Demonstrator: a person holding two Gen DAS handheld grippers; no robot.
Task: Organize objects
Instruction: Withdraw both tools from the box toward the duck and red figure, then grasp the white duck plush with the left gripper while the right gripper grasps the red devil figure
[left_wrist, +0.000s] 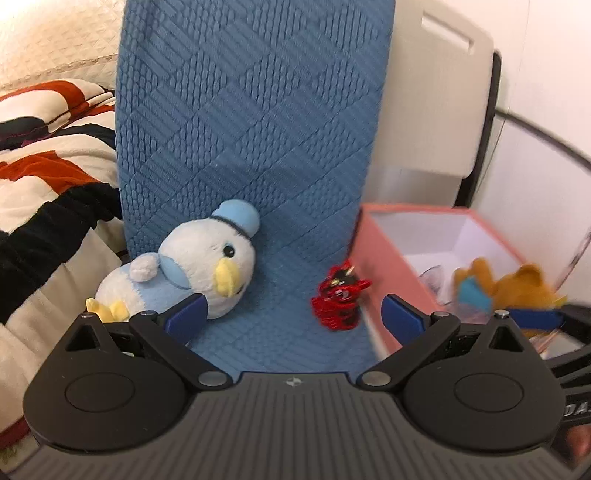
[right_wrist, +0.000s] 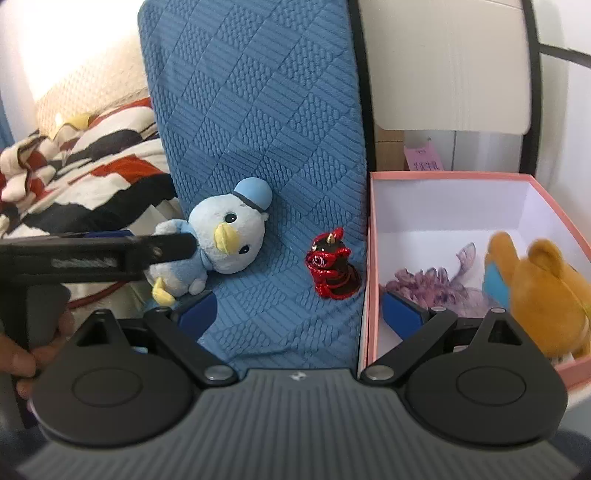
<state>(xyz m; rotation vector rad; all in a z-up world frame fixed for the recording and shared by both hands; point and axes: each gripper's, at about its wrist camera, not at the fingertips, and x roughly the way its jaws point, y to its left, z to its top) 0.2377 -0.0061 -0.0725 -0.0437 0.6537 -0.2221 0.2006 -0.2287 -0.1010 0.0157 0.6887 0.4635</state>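
Observation:
A white and light-blue duck plush (left_wrist: 192, 273) (right_wrist: 221, 240) lies on the blue textured cushion (left_wrist: 251, 147) (right_wrist: 258, 129). A small red and black figurine (left_wrist: 338, 302) (right_wrist: 332, 266) stands to its right, beside a pink box (left_wrist: 384, 266) (right_wrist: 373, 258). In the box are an orange bear plush (left_wrist: 517, 291) (right_wrist: 546, 291) and a translucent purple toy (right_wrist: 436, 284). My left gripper (left_wrist: 291, 314) is open and empty, just in front of the duck; it shows from the side in the right wrist view (right_wrist: 173, 243). My right gripper (right_wrist: 299, 314) is open and empty, in front of the figurine and the box edge.
A blanket patterned in red, black and white (left_wrist: 48, 166) (right_wrist: 85, 173) lies on the bed to the left. A beige headboard panel (left_wrist: 436, 92) (right_wrist: 450, 66) with a dark frame stands behind the box. A person's hand (right_wrist: 22, 354) holds the left gripper's handle.

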